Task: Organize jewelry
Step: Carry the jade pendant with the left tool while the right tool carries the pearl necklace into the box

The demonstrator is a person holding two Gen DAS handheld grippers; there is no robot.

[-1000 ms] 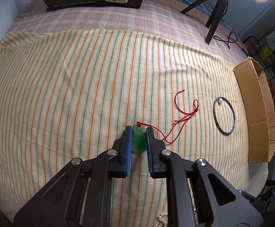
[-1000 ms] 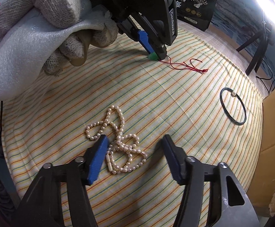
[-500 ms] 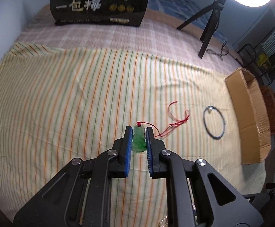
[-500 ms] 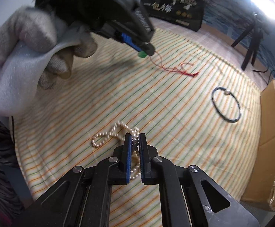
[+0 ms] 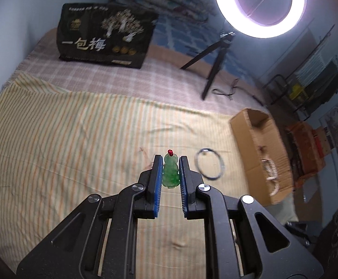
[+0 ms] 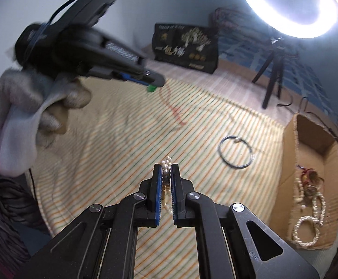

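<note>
Two pieces are lifted off the striped bed cover [image 5: 76,139]: our left gripper [image 5: 170,160] has its jaws pinching the green pendant [image 5: 170,174], and our right gripper [image 6: 166,169] has its jaws pressed on the pearl necklace [image 6: 166,181]. Next, we judge, both go to the cardboard box [image 6: 292,162] at three o'clock, clearing the black bangle [image 6: 236,152].
</note>
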